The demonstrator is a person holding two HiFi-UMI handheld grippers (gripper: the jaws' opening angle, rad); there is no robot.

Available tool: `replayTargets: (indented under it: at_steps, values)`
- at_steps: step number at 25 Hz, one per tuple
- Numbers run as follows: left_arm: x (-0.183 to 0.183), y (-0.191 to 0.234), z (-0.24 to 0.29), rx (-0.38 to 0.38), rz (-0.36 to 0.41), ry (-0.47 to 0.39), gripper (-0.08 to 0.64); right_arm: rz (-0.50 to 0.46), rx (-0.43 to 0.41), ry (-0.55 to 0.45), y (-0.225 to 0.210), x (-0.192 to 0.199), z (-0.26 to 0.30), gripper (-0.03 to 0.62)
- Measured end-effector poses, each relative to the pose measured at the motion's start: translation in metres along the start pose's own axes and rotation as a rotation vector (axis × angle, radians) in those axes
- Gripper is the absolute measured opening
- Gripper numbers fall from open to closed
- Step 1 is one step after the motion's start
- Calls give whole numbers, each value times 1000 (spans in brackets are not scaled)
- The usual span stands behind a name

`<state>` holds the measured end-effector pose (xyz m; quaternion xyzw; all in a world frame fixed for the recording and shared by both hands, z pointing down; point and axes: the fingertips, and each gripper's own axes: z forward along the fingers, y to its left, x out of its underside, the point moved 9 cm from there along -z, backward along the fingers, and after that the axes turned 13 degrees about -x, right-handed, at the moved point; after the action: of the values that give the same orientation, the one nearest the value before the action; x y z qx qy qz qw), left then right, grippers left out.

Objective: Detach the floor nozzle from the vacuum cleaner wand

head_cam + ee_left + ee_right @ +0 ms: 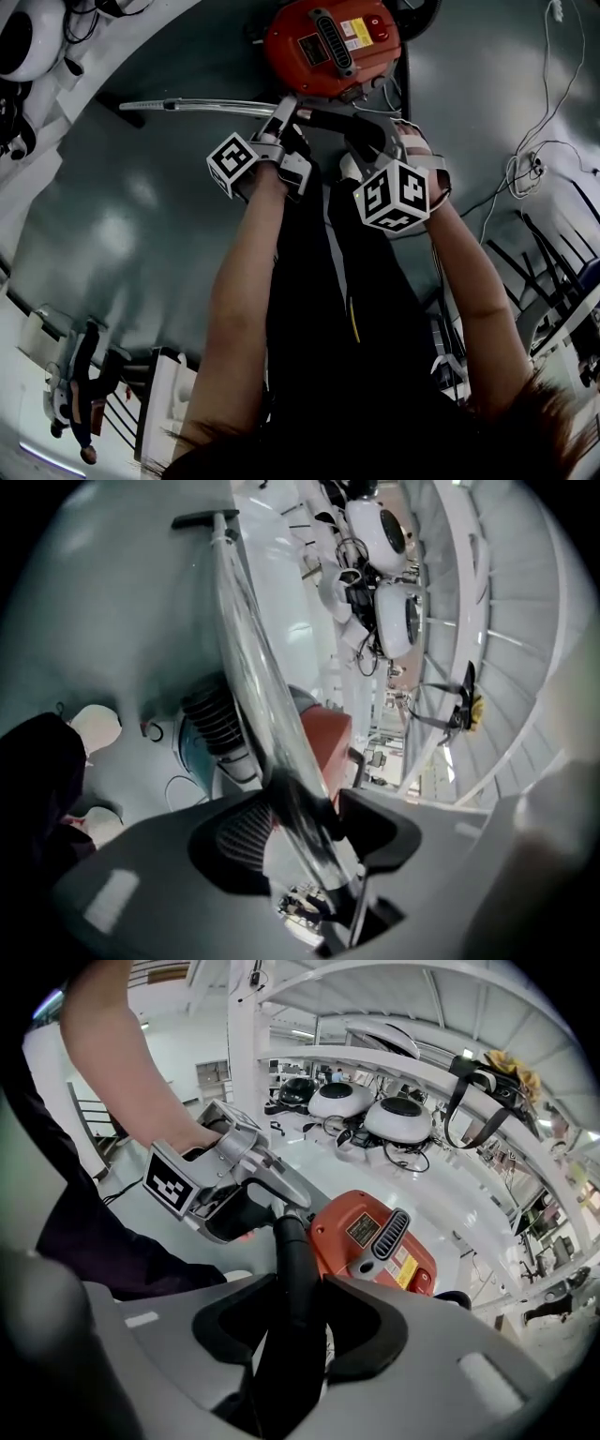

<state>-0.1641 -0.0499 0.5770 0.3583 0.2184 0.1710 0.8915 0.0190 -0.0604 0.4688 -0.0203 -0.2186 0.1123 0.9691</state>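
Note:
A chrome wand lies level above the floor, pointing left from the vacuum's black curved handle. In the left gripper view the wand runs away from me to a small black floor nozzle at its far end. My left gripper is shut across the wand close to the handle joint, the tube lying slantwise between both pads. My right gripper is shut on the black handle, which fills the gap between its jaws. The left gripper also shows in the right gripper view.
The red canister stands on the grey floor just beyond both grippers, with its ribbed hose beside it. White frames and pod-shaped machines stand behind. Loose cables lie at the right. The person's dark trousers fill the near centre.

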Motion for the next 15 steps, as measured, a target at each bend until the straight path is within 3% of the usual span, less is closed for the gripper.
replayTargets:
  at_steps: [4,15]
  values:
    - [4,-1,1,-6,-61,-33,204,7,-20,7,-5,0,1,159]
    - [7,-1,-1,-32,-118,-35,192,-177,-82,167,-6,-24,24,161]
